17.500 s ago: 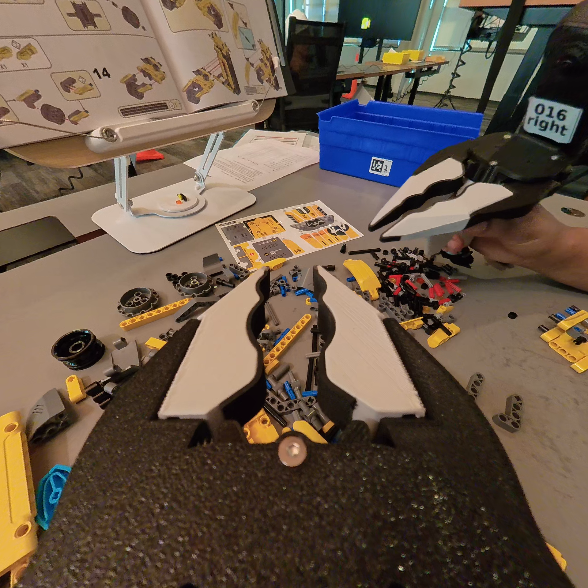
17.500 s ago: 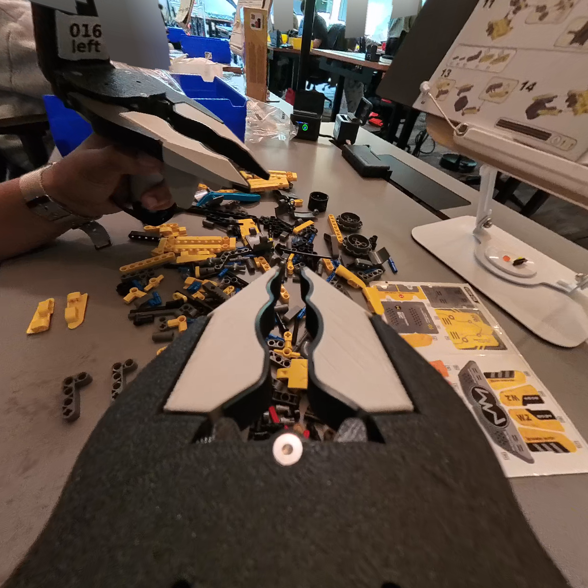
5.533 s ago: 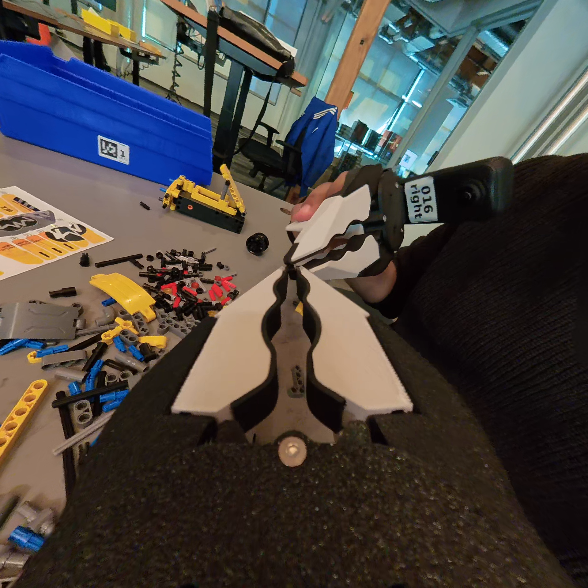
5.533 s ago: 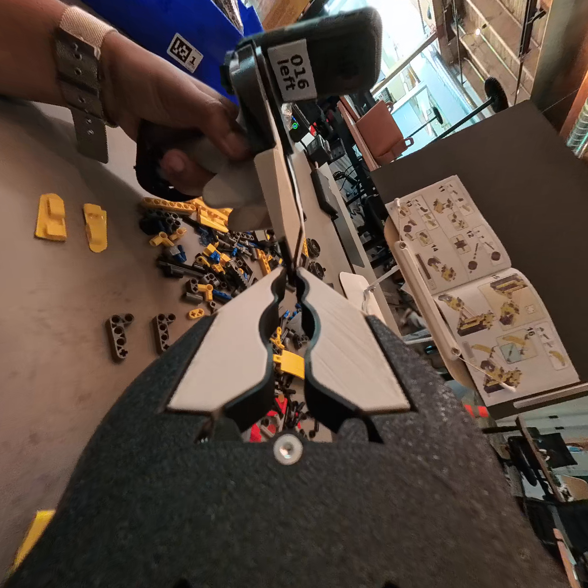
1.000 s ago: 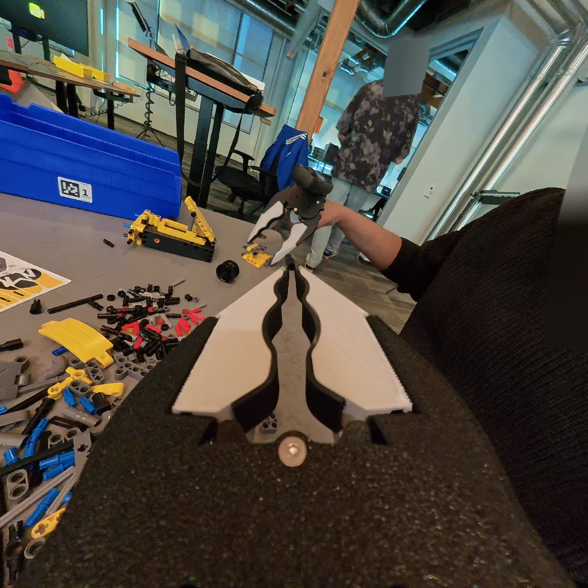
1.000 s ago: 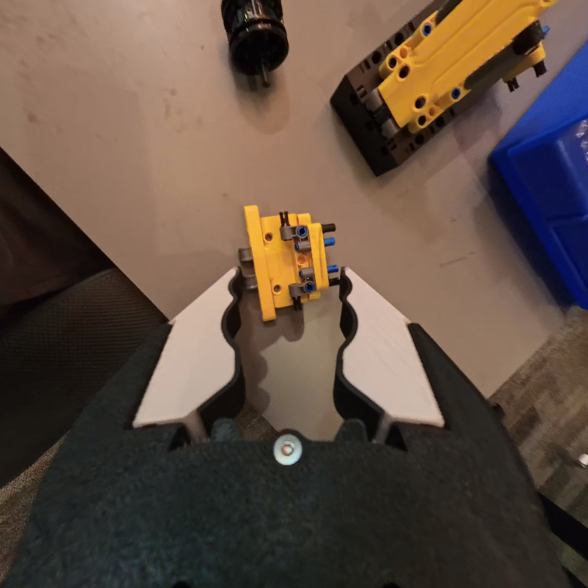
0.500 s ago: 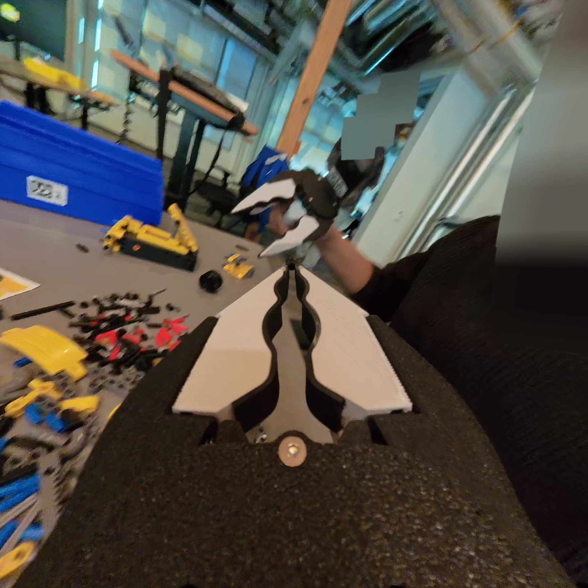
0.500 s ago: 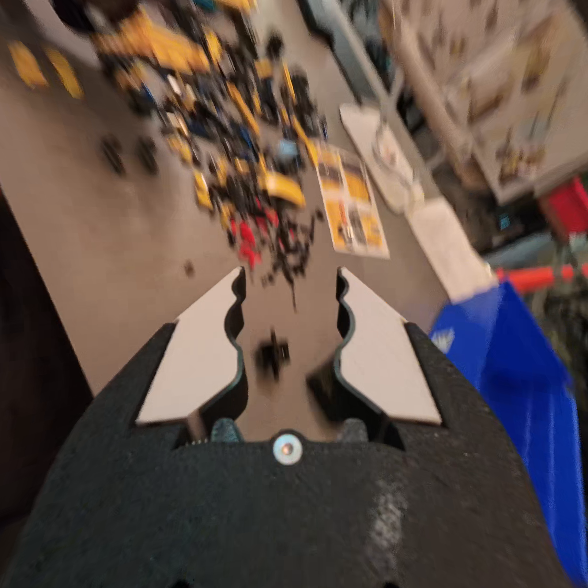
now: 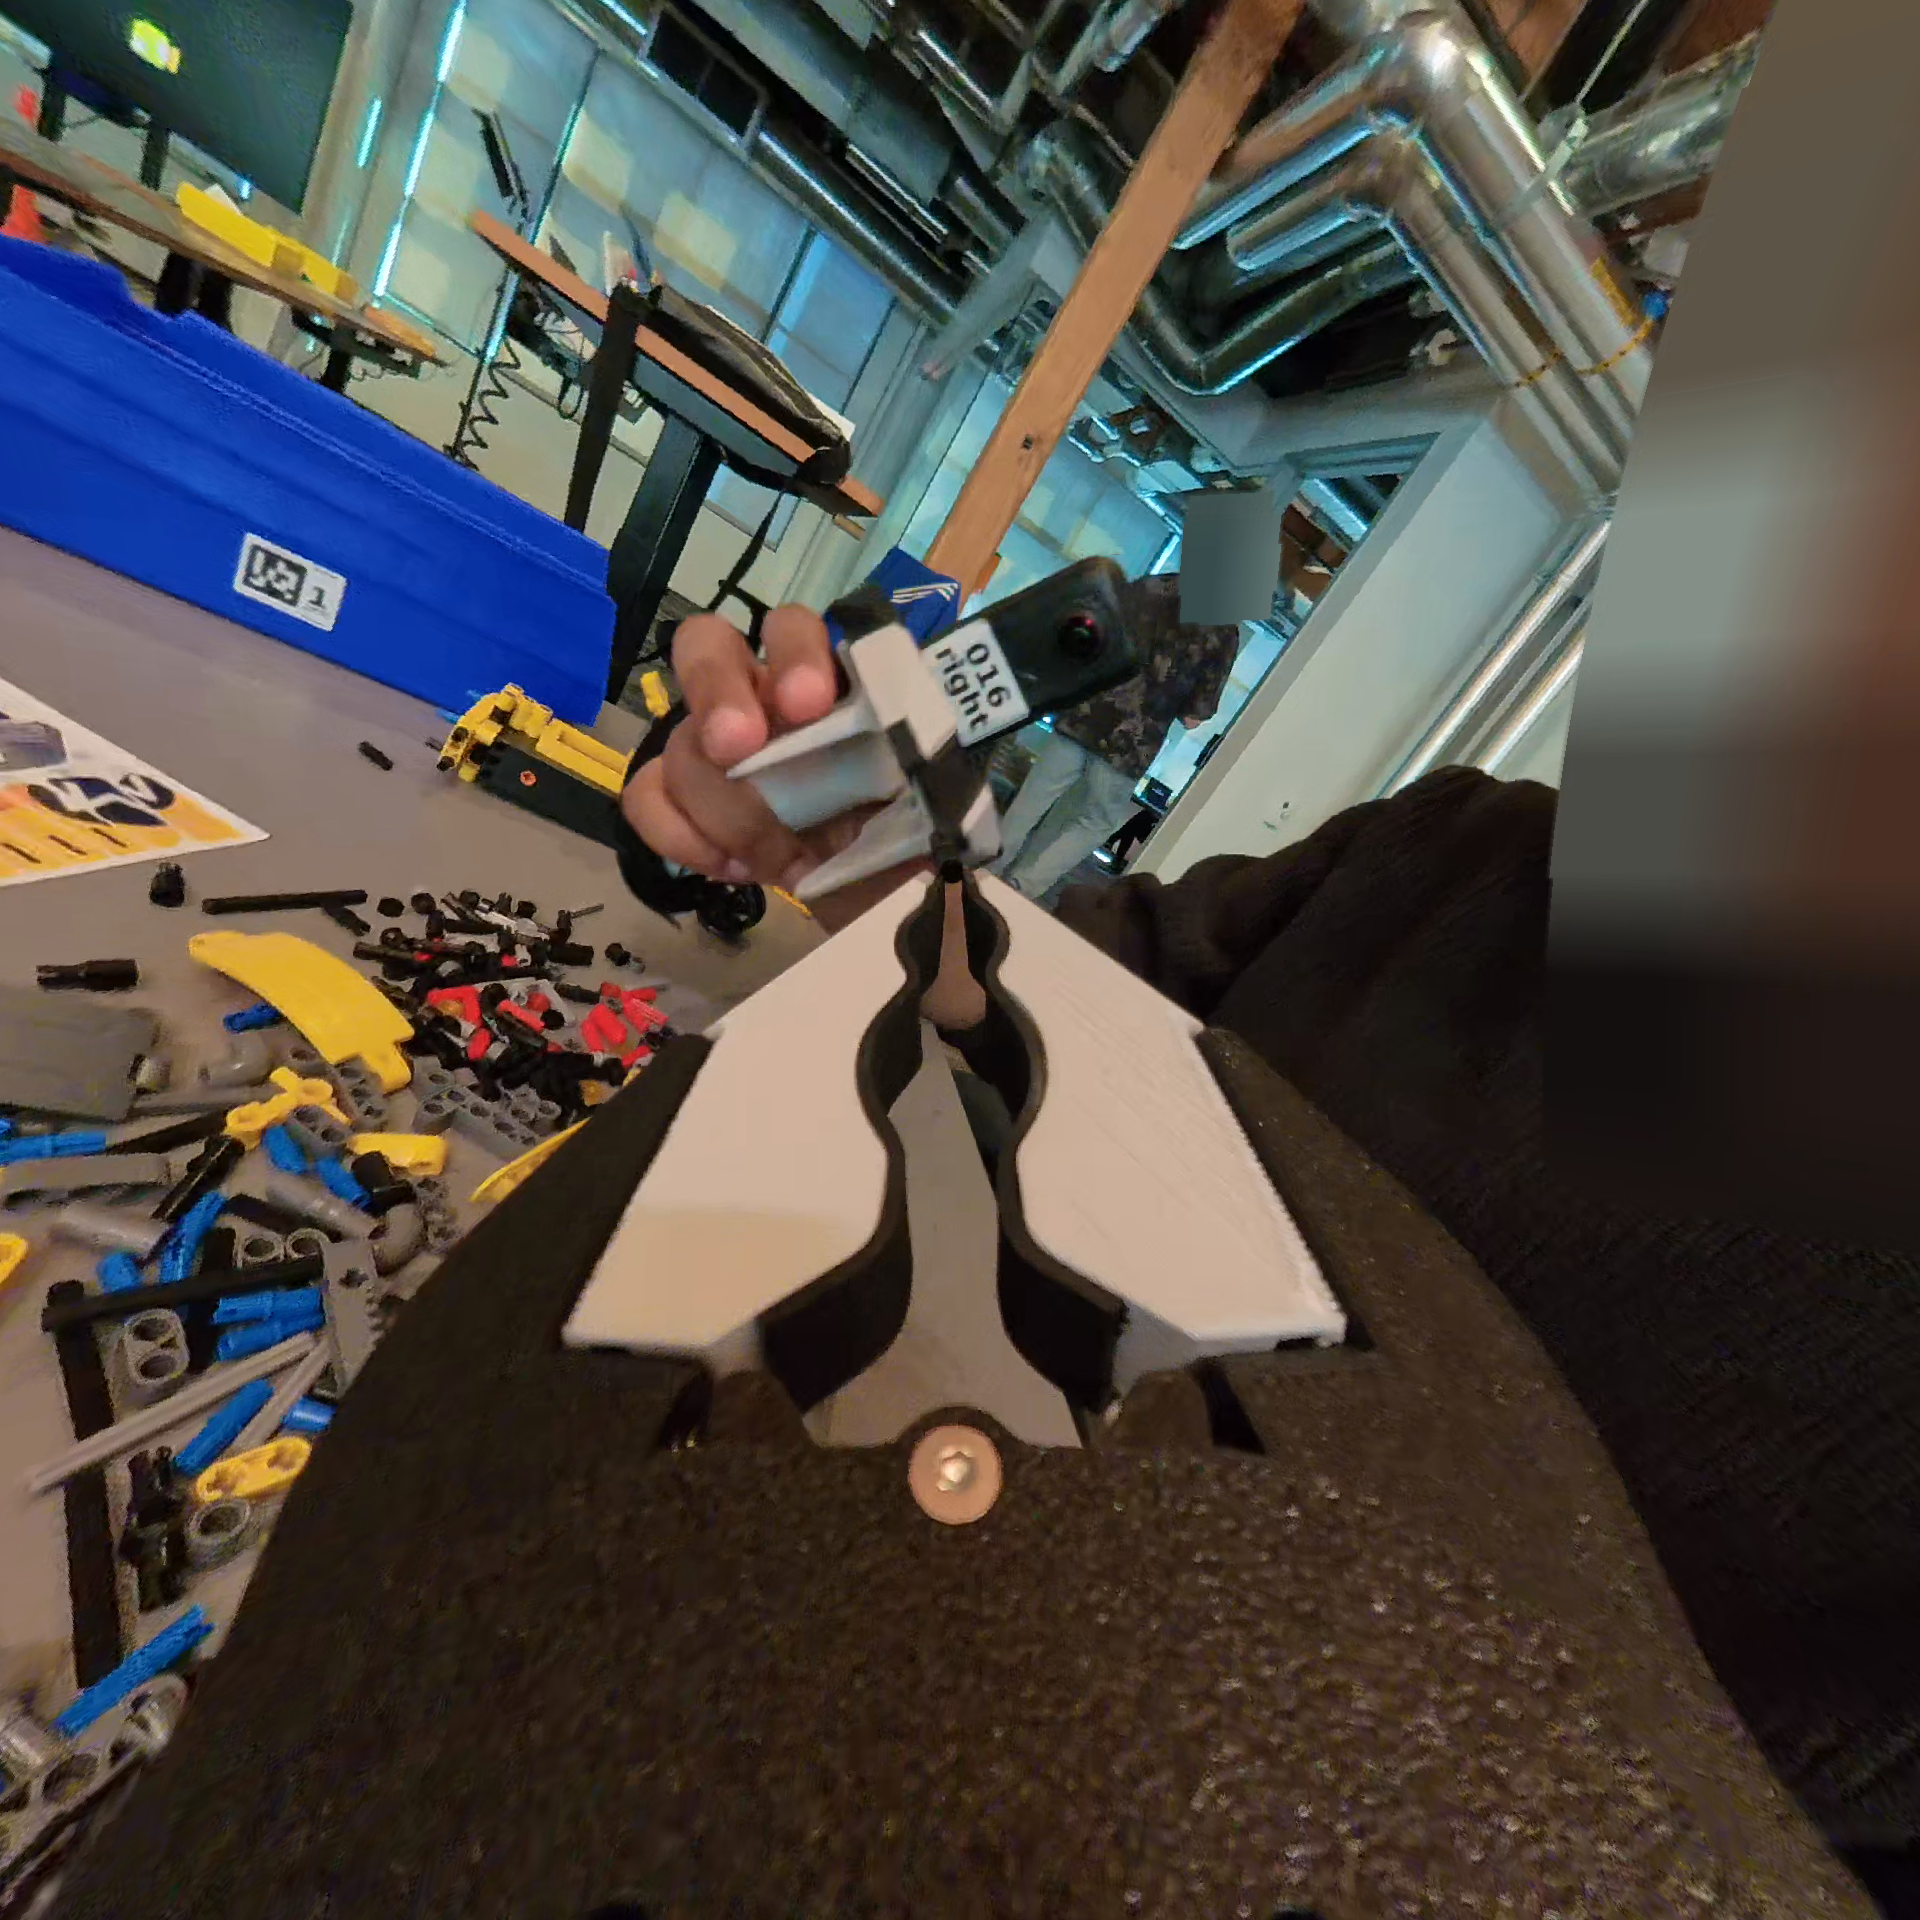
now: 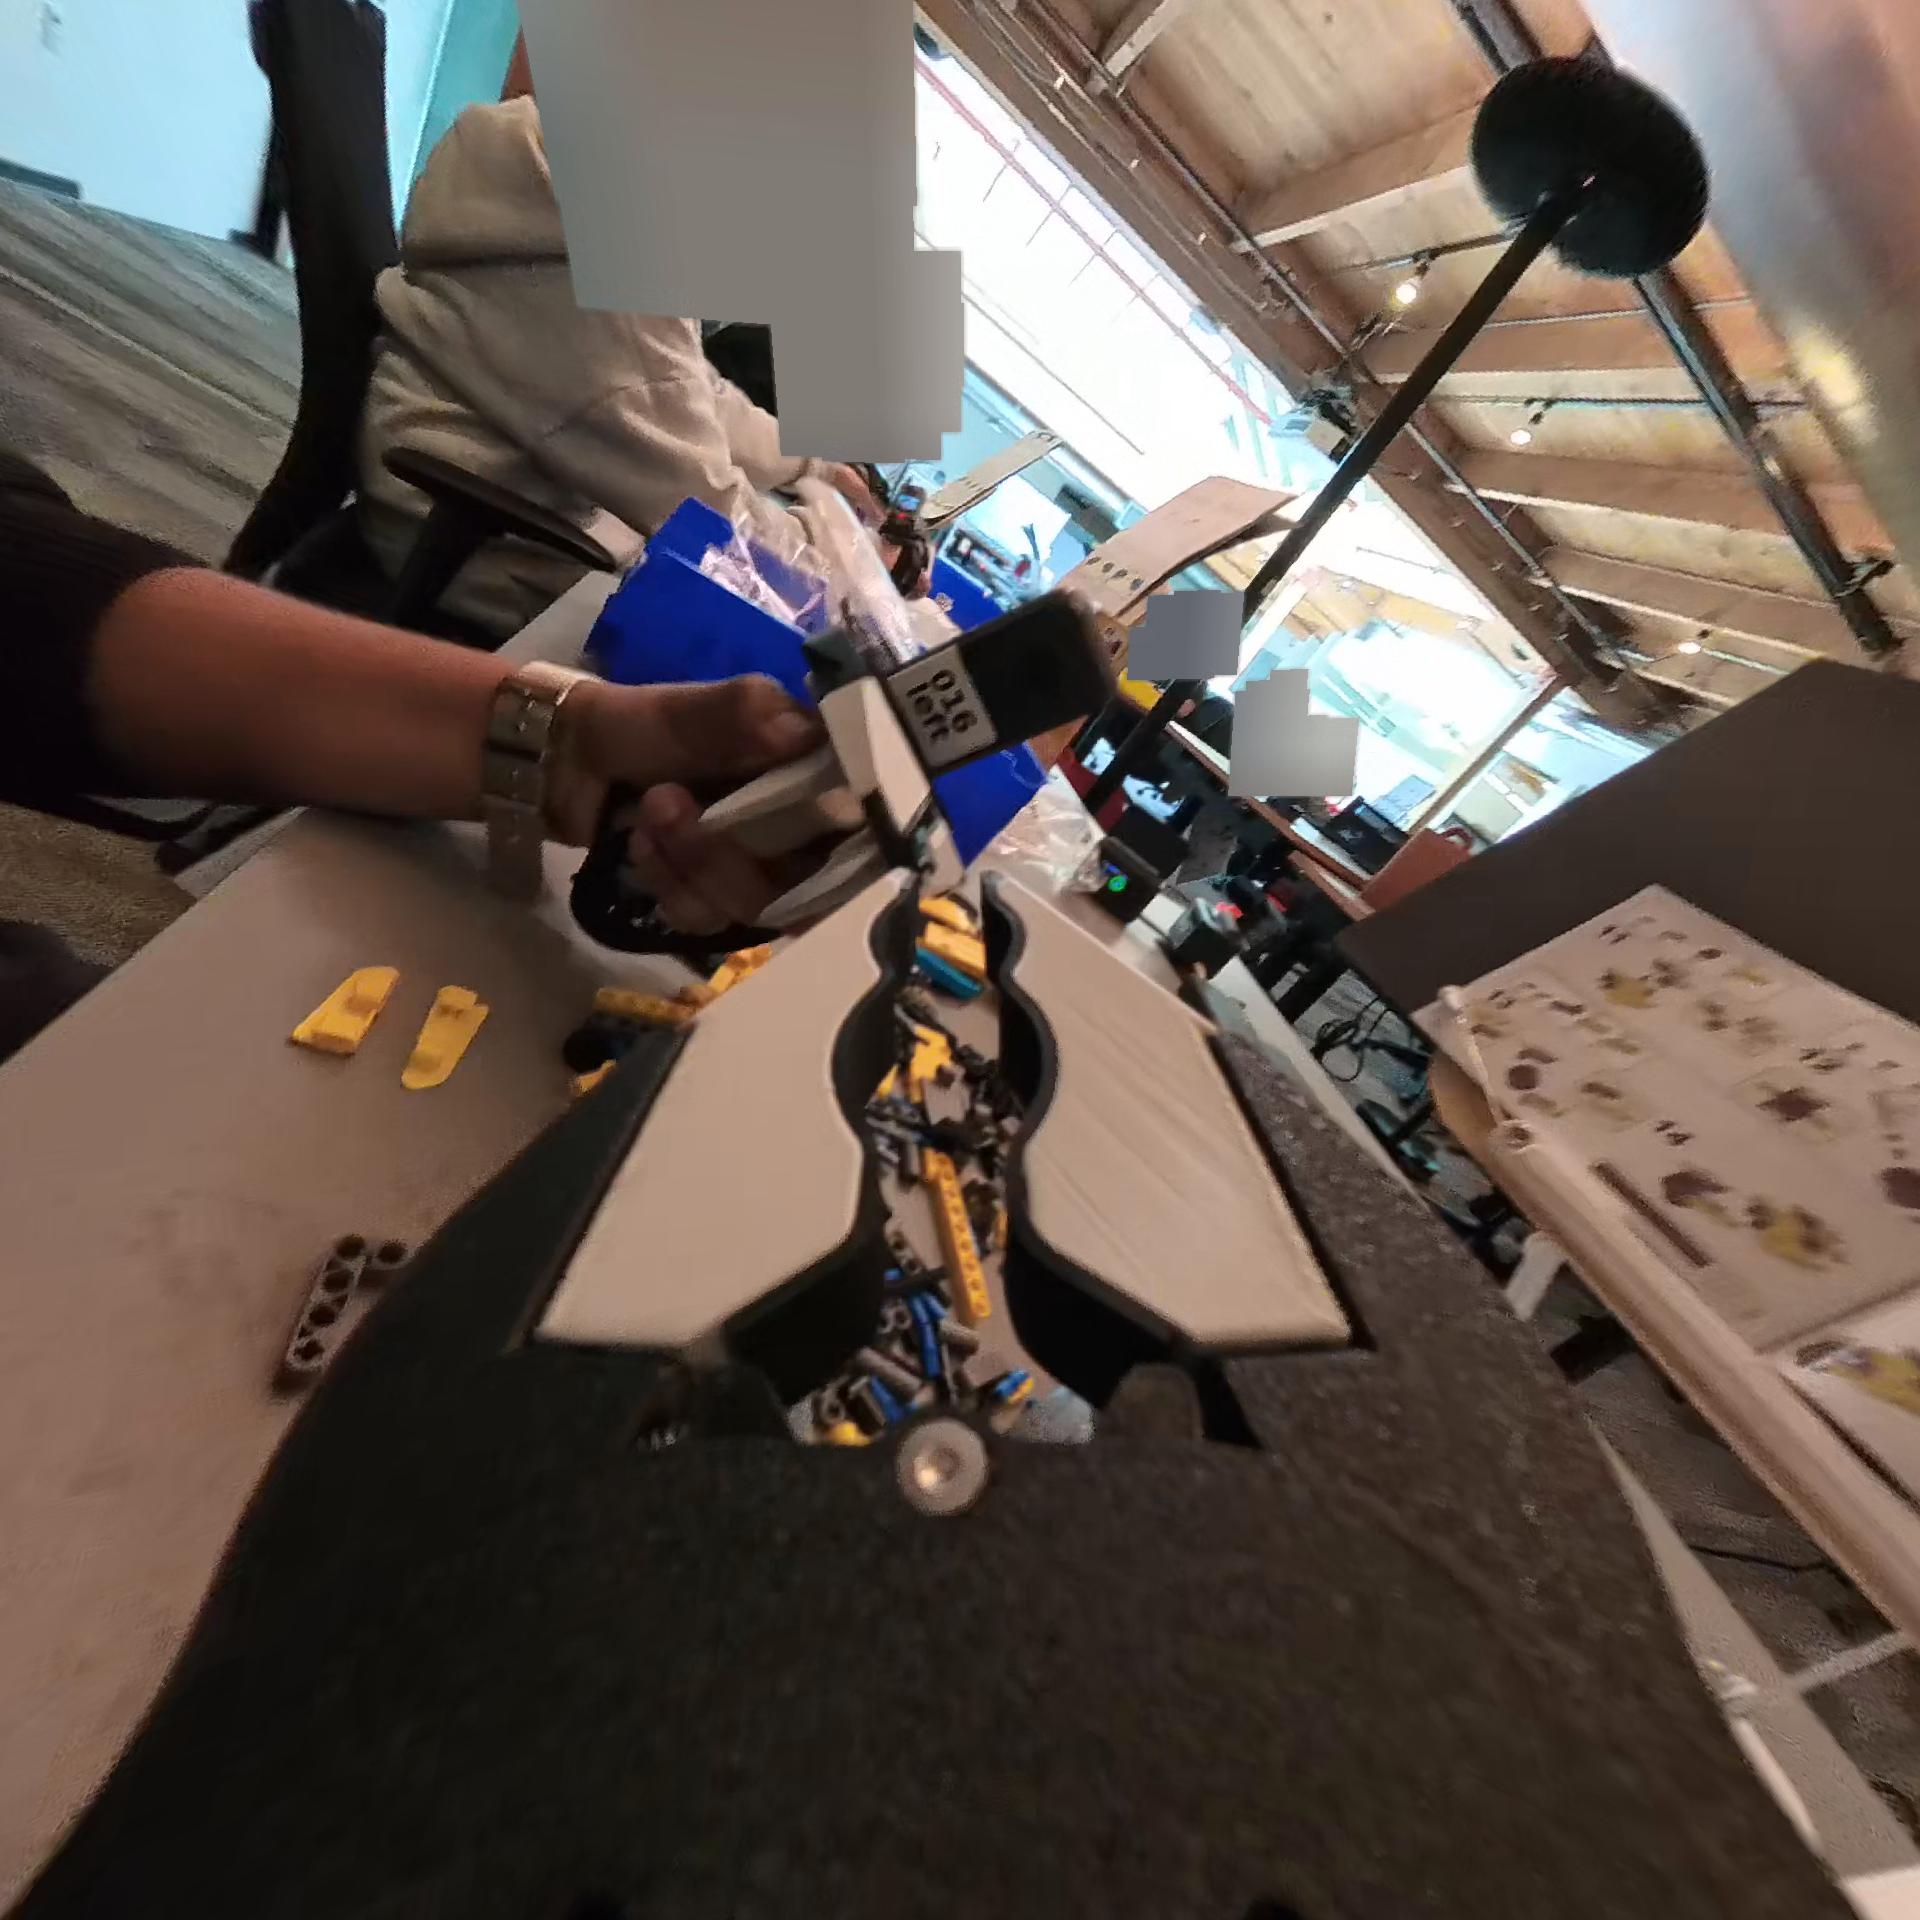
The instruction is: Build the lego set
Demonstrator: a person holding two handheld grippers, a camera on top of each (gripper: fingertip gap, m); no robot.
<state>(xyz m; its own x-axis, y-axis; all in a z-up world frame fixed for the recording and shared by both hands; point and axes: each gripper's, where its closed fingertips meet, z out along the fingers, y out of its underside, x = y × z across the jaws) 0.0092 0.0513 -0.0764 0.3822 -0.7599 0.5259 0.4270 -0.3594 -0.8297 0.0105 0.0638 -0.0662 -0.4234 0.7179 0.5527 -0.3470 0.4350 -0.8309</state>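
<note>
My left gripper [image 9: 948,883] is shut, and a small black pin [image 9: 948,869] sticks out of its tips; it is held up above the table's near edge. My right gripper [image 10: 945,883] is narrowly open with nothing between its fingers. The two grippers point at each other, tip to tip. The right gripper [image 9: 951,857] shows in the left wrist view just beyond the pin. The left gripper [image 10: 920,862] shows in the right wrist view with its tip at the right gripper's left fingertip. Whether the right fingers touch the pin is unclear.
A pile of loose bricks [image 9: 499,1029] covers the grey table [image 9: 312,727]. A yellow-and-black assembly [image 9: 540,753], a black wheel [image 9: 727,909] and a blue bin [image 9: 260,488] lie farther off. Two yellow pieces [image 10: 384,1018], a grey beam [image 10: 332,1299] and a booklet on a stand [image 10: 1683,1122] also show. Only a small space, under 4 cm, lies between the two pairs of fingers.
The right gripper, wide open over a small yellow assembly a second ago, swung back to the left gripper's tip and narrowed its jaws. The left gripper stayed shut and tilted up a little.
</note>
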